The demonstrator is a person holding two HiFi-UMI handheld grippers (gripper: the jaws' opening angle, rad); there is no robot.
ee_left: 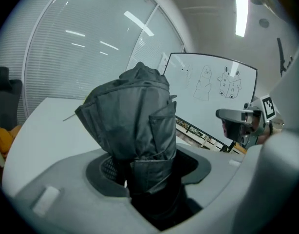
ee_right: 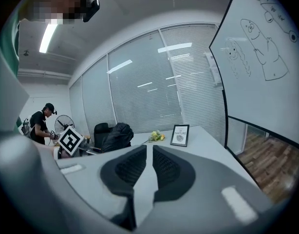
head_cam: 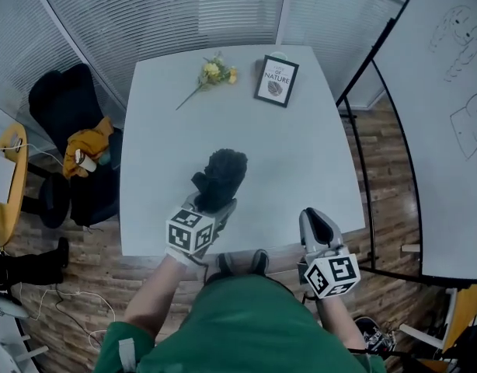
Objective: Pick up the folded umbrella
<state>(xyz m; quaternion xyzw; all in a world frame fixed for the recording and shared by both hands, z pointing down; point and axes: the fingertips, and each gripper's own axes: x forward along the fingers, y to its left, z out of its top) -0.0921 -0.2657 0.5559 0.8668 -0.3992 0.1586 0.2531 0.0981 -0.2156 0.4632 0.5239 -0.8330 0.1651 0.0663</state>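
Note:
The folded umbrella (head_cam: 221,177) is a dark bundle of fabric, and my left gripper (head_cam: 215,206) is shut on its lower end, holding it up off the white table (head_cam: 301,154). In the left gripper view the umbrella (ee_left: 135,126) stands upright between the jaws of my left gripper (ee_left: 149,165) and fills the middle of the picture. My right gripper (head_cam: 318,222) is at the table's near edge to the right, shut with nothing in it. The right gripper view shows its pads (ee_right: 164,167) close together and the umbrella (ee_right: 115,135) off to the left.
A small bunch of yellow flowers (head_cam: 214,72) and a framed picture (head_cam: 276,80) are at the table's far end. A black chair (head_cam: 67,107) with a yellow bag (head_cam: 87,146) stands to the left. A whiteboard (head_cam: 448,92) stands to the right. A person (ee_right: 40,123) is in the background.

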